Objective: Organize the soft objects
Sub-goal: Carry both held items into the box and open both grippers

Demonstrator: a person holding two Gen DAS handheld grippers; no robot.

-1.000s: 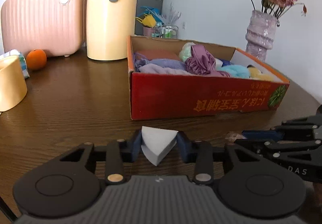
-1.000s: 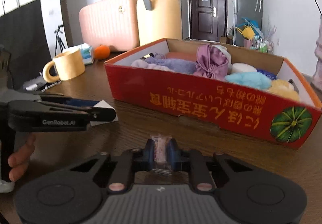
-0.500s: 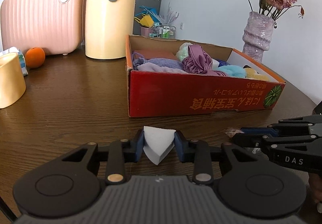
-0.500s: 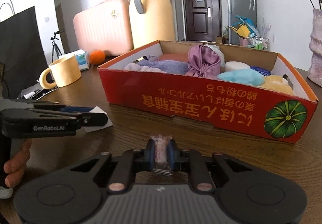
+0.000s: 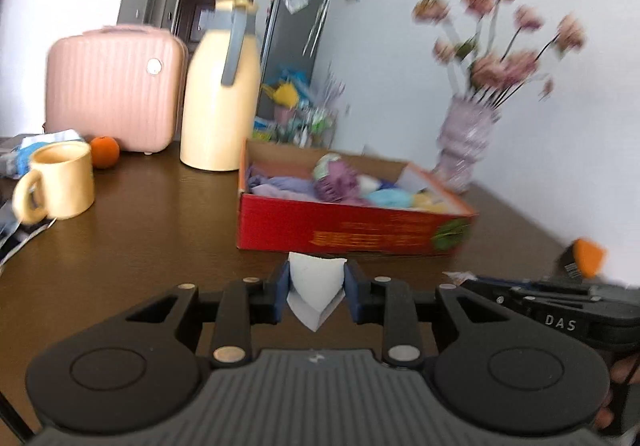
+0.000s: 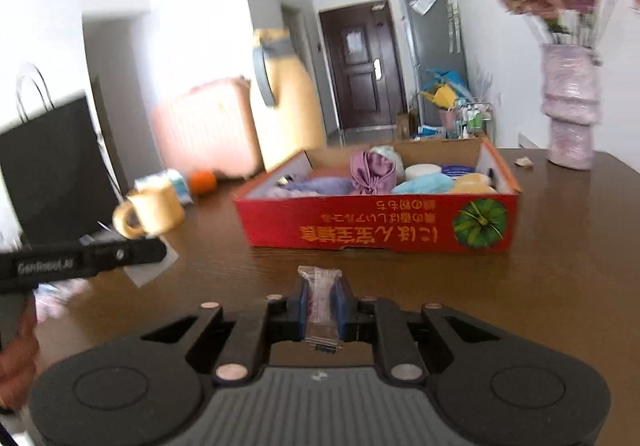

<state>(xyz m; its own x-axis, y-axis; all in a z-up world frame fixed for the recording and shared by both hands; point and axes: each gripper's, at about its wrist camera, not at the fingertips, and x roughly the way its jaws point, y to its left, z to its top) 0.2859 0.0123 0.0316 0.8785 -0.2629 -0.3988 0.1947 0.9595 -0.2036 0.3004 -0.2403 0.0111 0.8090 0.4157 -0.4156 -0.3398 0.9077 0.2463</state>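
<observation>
Each gripper is made of matte black plastic. The left gripper (image 5: pixel 316 292) has two round discs with a circle pressed into each, a grey ribbed plate between them, and black link bars joined by silver rivets. Its fingers (image 5: pixel 282 288) carry blue pads. The right gripper (image 6: pixel 320 304) has the same build (discs, ribbed plate, rivets, blue pads). Seen from the side, one body bears the white letters "DAS" and an orange block with a black label; the other bears "GenRobot.AI" in white
</observation>
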